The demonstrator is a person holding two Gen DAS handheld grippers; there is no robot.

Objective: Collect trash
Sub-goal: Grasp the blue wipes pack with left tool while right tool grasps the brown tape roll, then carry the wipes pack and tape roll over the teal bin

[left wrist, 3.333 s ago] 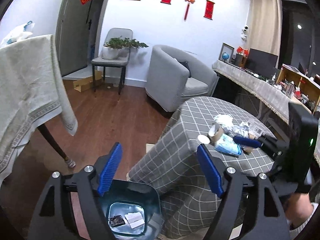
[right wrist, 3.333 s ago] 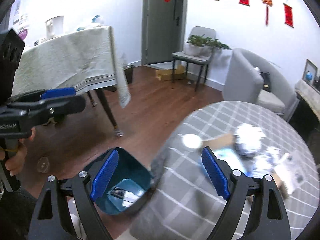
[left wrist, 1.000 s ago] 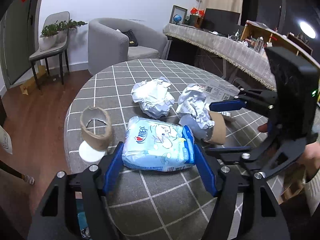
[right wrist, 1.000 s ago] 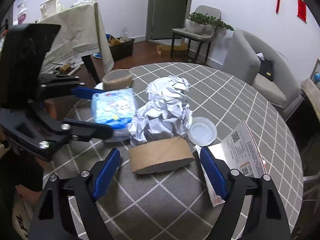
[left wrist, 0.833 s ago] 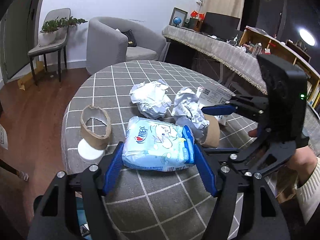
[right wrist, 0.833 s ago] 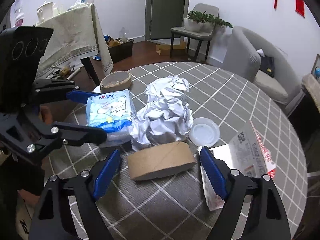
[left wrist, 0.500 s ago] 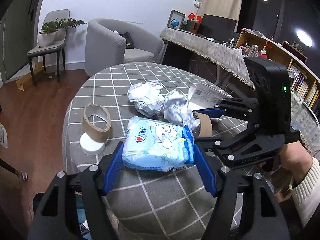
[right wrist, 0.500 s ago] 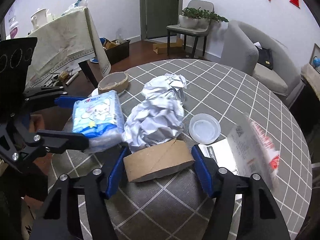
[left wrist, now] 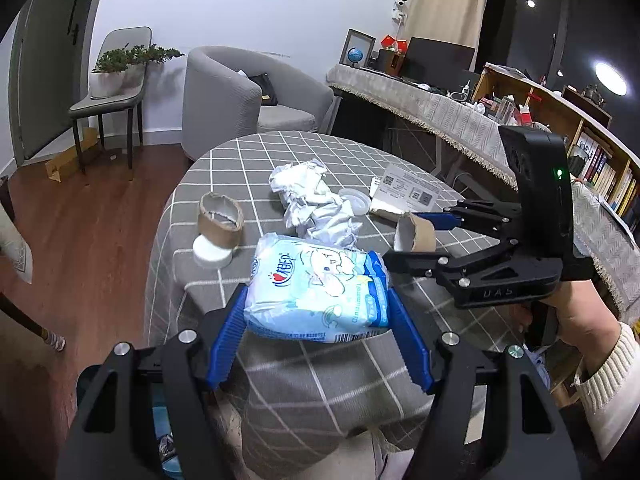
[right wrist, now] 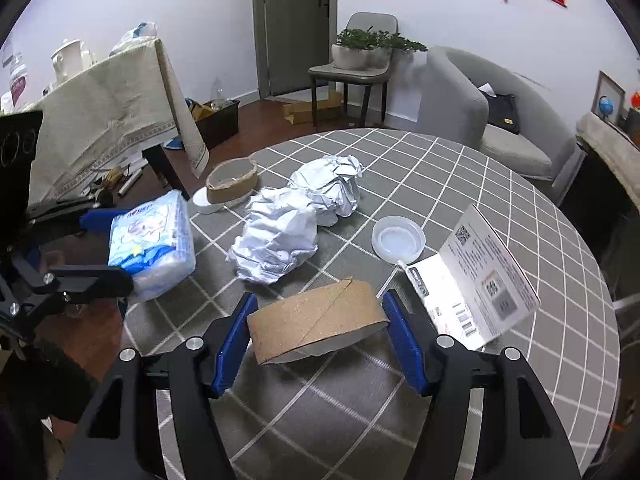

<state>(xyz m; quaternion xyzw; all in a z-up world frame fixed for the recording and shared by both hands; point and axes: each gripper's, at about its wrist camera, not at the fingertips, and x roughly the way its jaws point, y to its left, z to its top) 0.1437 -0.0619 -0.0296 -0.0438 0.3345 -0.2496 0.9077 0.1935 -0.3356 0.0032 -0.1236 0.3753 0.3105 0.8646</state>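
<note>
My left gripper (left wrist: 318, 328) is shut on a blue-and-white tissue pack (left wrist: 320, 292), held above the near edge of the round checked table (left wrist: 280, 152); the pack also shows in the right wrist view (right wrist: 154, 244). My right gripper (right wrist: 318, 334) is shut on a brown cardboard tape roll (right wrist: 316, 326), lifted just off the cloth; the roll shows in the left wrist view (left wrist: 414, 234). On the table lie two crumpled paper balls (right wrist: 280, 236), (right wrist: 332, 186), a second cardboard ring (right wrist: 232, 180), a clear plastic lid (right wrist: 398, 238) and a white printed box (right wrist: 476, 276).
A dark bin (left wrist: 160, 432) with trash stands on the floor below the table's near edge. A grey armchair (left wrist: 248, 100), a chair with a plant (left wrist: 116, 92) and a cloth-covered side table (right wrist: 100, 120) surround the table. A small white cap (left wrist: 212, 254) lies by the second ring.
The right gripper closed onto the cardboard roll and lifted it. The left gripper drew back toward the table edge with the tissue pack. The printed box dropped back onto the table.
</note>
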